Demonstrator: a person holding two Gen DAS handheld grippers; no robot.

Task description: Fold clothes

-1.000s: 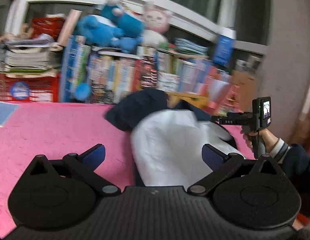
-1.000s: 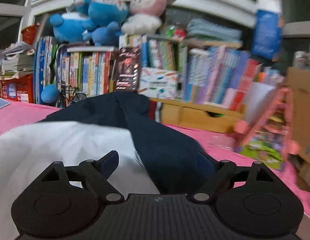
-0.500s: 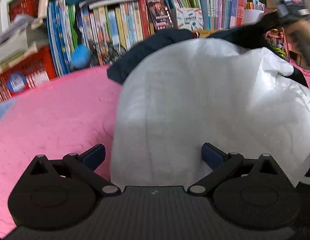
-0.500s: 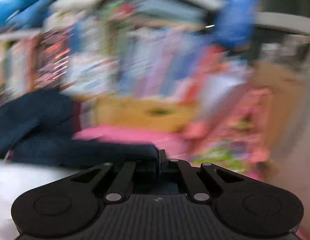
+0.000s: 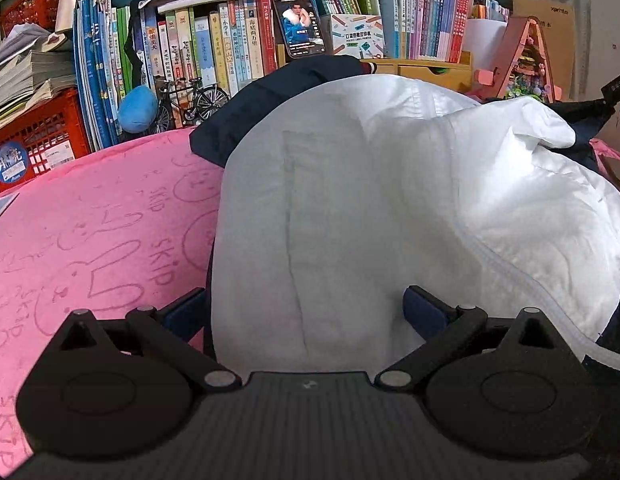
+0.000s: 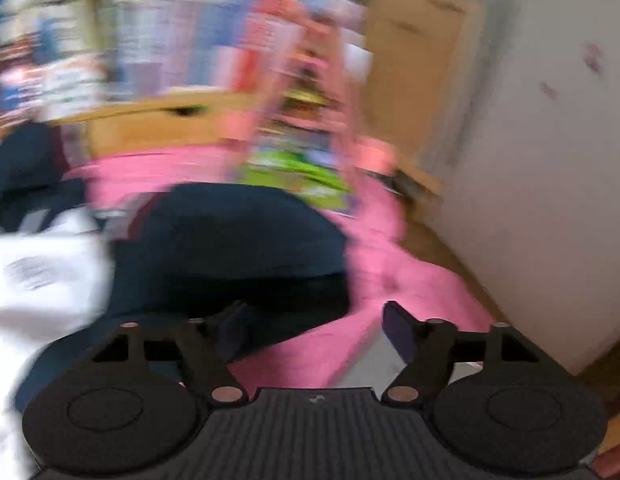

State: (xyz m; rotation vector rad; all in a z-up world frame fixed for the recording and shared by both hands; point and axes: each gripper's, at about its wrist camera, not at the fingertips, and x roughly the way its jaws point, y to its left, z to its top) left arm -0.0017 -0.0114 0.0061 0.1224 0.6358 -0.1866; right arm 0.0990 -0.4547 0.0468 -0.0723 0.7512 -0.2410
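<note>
We see the jacket [image 5: 350, 208] spread white lining up on the pink table [image 5: 90, 220], navy sleeve [image 6: 230, 248] at its right | left gripper [image 5: 306, 312] jaws wide apart over the near hem, gripping nothing | right gripper [image 6: 314, 328] jaws opening, wide, only pink table between them, sleeve just left | view blurred

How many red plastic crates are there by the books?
2. One red crate stands on the pink mat's far left edge under a stack of papers; the other crate sits higher up, top left. More may be hidden behind the clutter.
</note>
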